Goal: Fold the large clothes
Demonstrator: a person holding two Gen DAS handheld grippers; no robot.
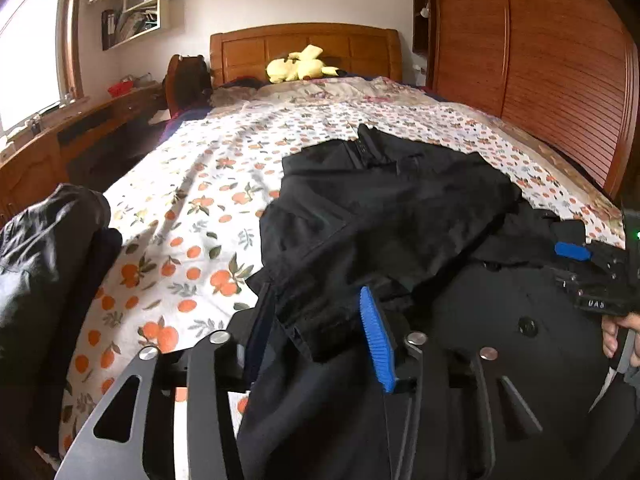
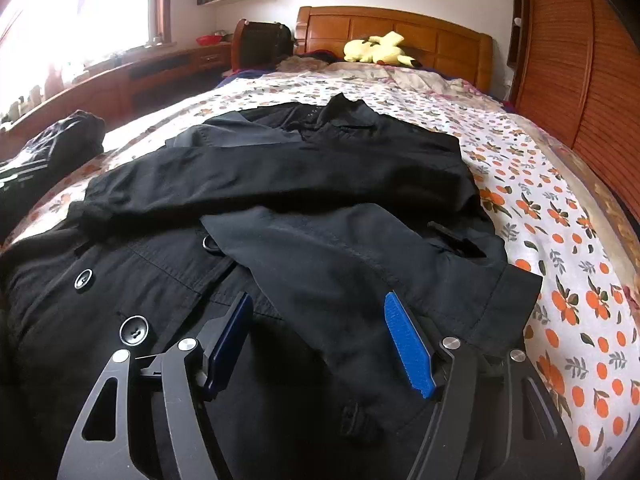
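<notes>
Partly hidden under its own folds, the black coat [image 2: 280, 184] lies across the orange-print bedspread [image 2: 560, 240], its near hem cut off from me. My left gripper [image 1: 316, 332] has fabric between its parted fingers; whether it pinches, I cannot tell. My right gripper [image 2: 320, 336] sits spread apart over smooth cloth and round buttons [image 2: 134, 331]. Open bedspread lies right.

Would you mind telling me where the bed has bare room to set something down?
Bare sheet lies between the black coat and the wardrobe, and between coat and plush toy. The near end is crowded: coat, both grippers, dark clothes.
</notes>
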